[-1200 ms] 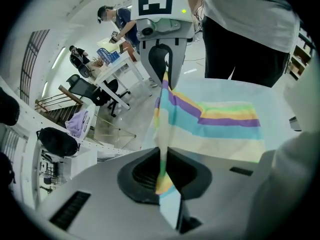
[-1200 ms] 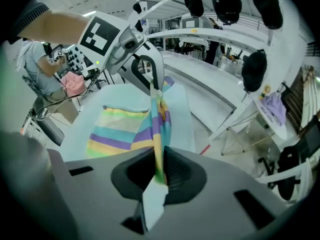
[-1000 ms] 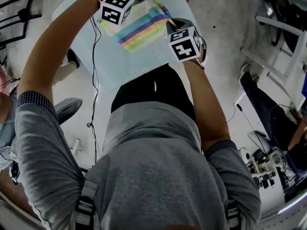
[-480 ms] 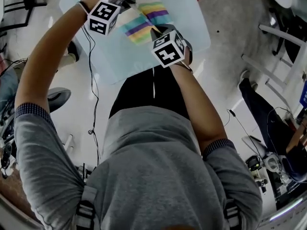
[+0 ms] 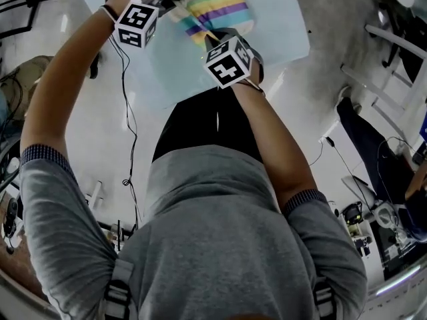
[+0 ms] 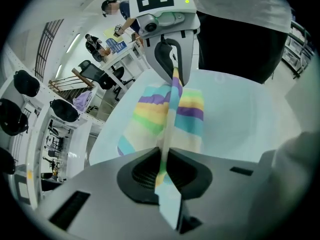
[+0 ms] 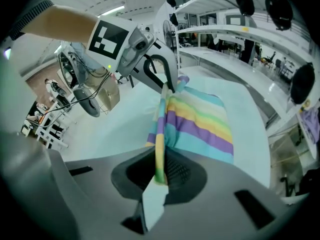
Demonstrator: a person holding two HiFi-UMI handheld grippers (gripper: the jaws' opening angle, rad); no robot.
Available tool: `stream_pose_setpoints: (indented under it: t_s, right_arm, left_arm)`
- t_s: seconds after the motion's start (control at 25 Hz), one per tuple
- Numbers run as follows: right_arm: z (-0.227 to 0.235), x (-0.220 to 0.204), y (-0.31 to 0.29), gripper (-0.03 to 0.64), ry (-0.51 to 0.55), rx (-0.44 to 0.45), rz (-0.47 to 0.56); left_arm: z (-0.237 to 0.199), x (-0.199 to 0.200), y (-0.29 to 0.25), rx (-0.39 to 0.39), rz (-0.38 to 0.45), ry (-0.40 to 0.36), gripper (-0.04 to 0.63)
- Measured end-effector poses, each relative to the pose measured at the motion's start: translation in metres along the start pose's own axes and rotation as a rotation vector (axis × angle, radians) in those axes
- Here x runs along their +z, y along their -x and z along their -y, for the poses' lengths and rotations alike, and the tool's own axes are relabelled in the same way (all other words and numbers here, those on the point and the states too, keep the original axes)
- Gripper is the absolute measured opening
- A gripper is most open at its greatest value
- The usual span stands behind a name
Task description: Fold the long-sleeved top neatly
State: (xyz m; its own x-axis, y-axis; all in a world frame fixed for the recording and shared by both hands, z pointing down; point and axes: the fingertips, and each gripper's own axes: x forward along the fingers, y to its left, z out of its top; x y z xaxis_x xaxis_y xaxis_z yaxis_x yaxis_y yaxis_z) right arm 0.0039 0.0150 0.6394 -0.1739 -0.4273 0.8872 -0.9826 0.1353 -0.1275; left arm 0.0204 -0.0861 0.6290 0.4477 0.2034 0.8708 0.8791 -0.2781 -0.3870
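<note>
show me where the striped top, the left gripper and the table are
striped top (image 5: 215, 0), head view, middle of its stripes
left gripper (image 6: 165, 170), left gripper view, between its jaws, shut on the striped top
table (image 5: 283, 29), head view, bare pale surface

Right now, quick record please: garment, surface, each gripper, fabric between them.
garment: striped top, multicoloured bands
surface: pale blue table
left gripper: shut on the striped top's edge
right gripper: shut on the same edge
fabric between them: edge stretched in a line from one gripper to the other, rest draping onto the table
</note>
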Motion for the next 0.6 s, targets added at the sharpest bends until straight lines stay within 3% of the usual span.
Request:
stream_pose_setpoints:
  t_s: [0.28,0.6]
  right_arm:
    - [-0.021,-0.008,-0.024,0.039,0.034,-0.012,-0.046]
    - [-0.045,-0.026,-0.051,0.054,0.092,-0.013,-0.091]
  left_arm:
    - [0.032,-0.02,-0.011,0.031,0.009,0.059,0.038]
    - [0.069,-0.033,-0.035,0.002,-0.022,0.124,0.049]
